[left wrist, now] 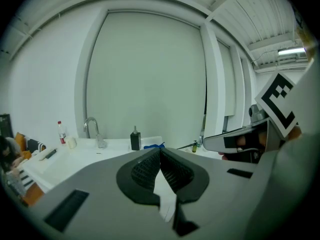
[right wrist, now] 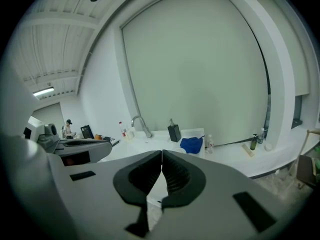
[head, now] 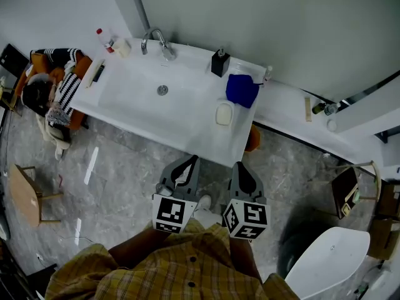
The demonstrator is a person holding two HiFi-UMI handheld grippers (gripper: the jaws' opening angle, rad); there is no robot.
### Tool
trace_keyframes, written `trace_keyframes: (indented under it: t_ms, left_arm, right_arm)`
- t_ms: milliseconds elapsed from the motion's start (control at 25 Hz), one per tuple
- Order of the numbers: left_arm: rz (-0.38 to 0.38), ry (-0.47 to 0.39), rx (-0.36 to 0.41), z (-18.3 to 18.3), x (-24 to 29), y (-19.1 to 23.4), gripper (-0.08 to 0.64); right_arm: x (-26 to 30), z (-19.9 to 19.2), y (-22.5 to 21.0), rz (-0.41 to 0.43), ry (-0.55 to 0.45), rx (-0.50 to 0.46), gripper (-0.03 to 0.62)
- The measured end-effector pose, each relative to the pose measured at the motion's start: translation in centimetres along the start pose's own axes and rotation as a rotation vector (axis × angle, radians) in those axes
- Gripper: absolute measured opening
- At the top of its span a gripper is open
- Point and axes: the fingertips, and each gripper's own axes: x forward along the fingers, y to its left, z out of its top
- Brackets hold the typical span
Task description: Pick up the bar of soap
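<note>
Both grippers low by body, short of sink's [head: 209, 144] front edge, well apart from soap. Left gripper [head: 192, 159] clenched, nothing between jaws. Right gripper [head: 239, 165] likewise clenched, empty. Bar of soap [head: 224, 113] lies flat on sink's right rim, about midway along right edge, blue cloth [head: 242, 90] just behind it. Right gripper looks better placed. Spread jaws first, descend from above, straddle bar's narrow width, squeeze gently since it is likely slippery. Stay clear of cloth and black dispenser [head: 219, 62] near back edge.
</note>
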Motion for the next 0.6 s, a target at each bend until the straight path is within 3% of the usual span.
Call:
trace_keyframes:
  t_ms: [600]
  left_arm:
    - [-0.108, 0.029, -0.007, 3.5, 14.1, 10.2, 0.012]
  right_arm:
    - [18.0, 1.4, -2.8, -0.119, 0.149, 0.014, 0.021]
